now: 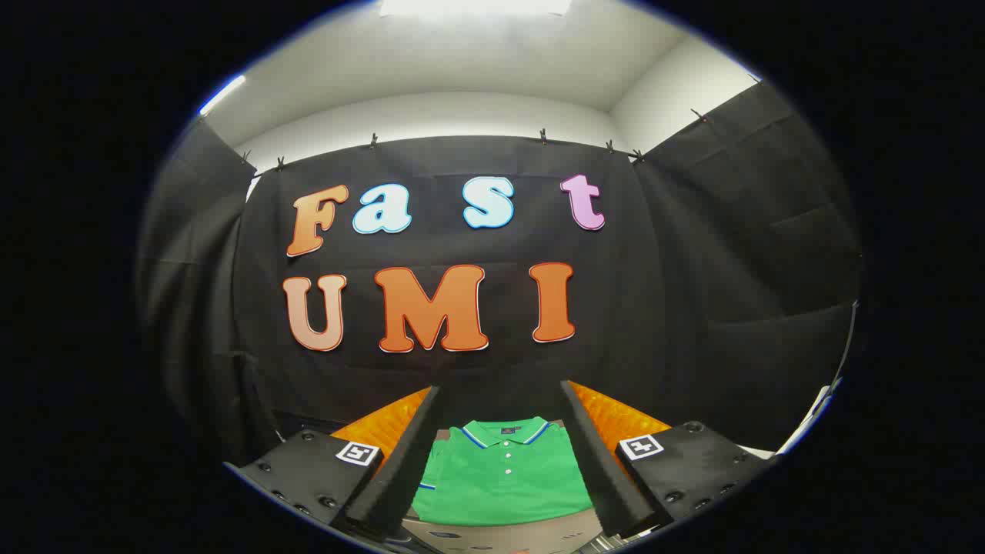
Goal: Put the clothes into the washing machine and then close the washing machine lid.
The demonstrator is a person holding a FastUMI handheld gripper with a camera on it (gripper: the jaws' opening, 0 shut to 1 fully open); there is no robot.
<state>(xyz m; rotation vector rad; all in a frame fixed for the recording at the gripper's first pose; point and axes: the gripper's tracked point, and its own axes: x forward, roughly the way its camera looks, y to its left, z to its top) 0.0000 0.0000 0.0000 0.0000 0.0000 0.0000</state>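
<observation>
A folded green polo shirt [504, 477] with a blue-and-white trimmed collar and white buttons lies flat just ahead of my gripper [500, 400], framed between the two fingers. The gripper stands open with a wide gap and nothing between its fingers. It is held above the shirt and apart from it. The collar points away from me, toward the booth's black cloth wall.
The shirt rests on a light surface [500, 537] whose near edge shows below it. Black cloth walls close the booth behind and on both sides. A pale edge [808, 423] shows low at the right.
</observation>
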